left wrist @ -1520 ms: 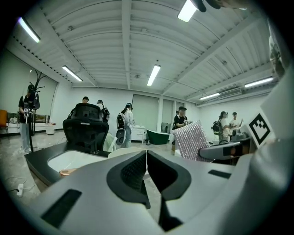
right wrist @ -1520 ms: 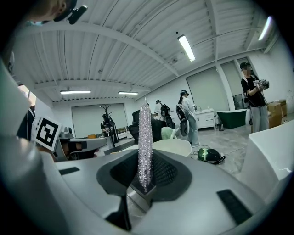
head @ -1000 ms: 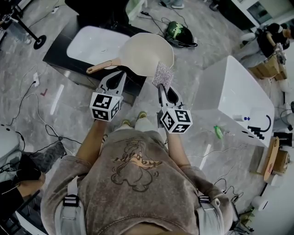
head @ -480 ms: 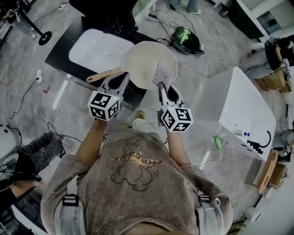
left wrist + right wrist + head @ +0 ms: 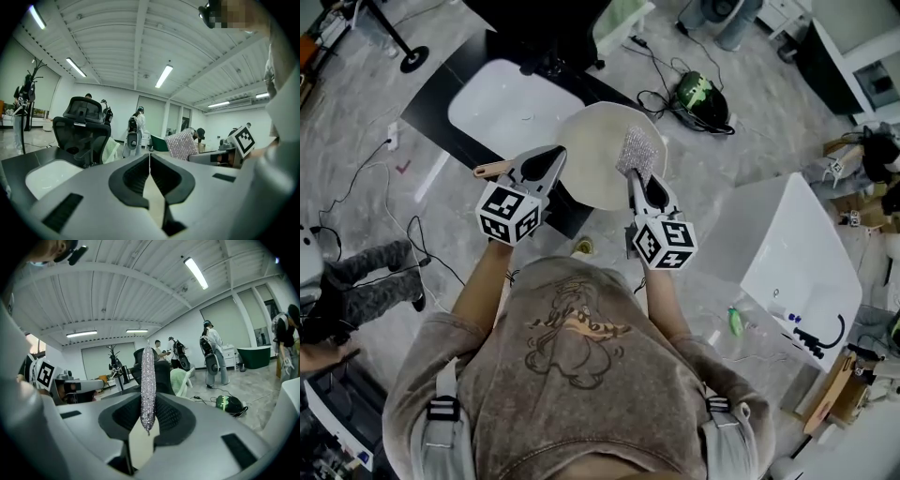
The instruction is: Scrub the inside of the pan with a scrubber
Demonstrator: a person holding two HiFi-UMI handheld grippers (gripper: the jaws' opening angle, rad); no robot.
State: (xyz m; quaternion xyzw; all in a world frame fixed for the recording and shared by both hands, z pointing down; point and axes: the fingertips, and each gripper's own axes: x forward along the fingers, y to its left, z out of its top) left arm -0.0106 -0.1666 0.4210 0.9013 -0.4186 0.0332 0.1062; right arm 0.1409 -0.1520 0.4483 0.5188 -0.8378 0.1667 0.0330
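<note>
**Pan and scrubber held over the edge of the black surface**

The cream round pan (image 5: 592, 178) sits at the upper middle of the head view, its open inside facing up. It overlaps the near edge of a black surface (image 5: 427, 117) and the grey marbled floor (image 5: 441, 216) beyond that edge. Its tan handle (image 5: 490, 170) sticks out toward the left of the frame.

The silver glittering flat scrubber (image 5: 636, 152) lies over the right part of the pan's inside, near the rim. Whether it touches the pan cannot be told. The right tongs (image 5: 631, 178) are clamped on the scrubber's lower end. In the right gripper view it stands upright and edge-on between the two dark pads.

The left tongs (image 5: 557, 153) are closed, their tips at the pan's left rim where the handle joins it. In the left gripper view the jaws meet along a thin line and nothing can be made out between them. The pan itself does not show there.

A white rectangular basin (image 5: 502, 103) is set into the black surface at the upper left. A white tub (image 5: 806, 262) stands at the right. A green-and-black object (image 5: 698, 94) with cables lies on the floor at the upper right. A black office chair (image 5: 82, 126) shows at the left of the left gripper view.
</note>
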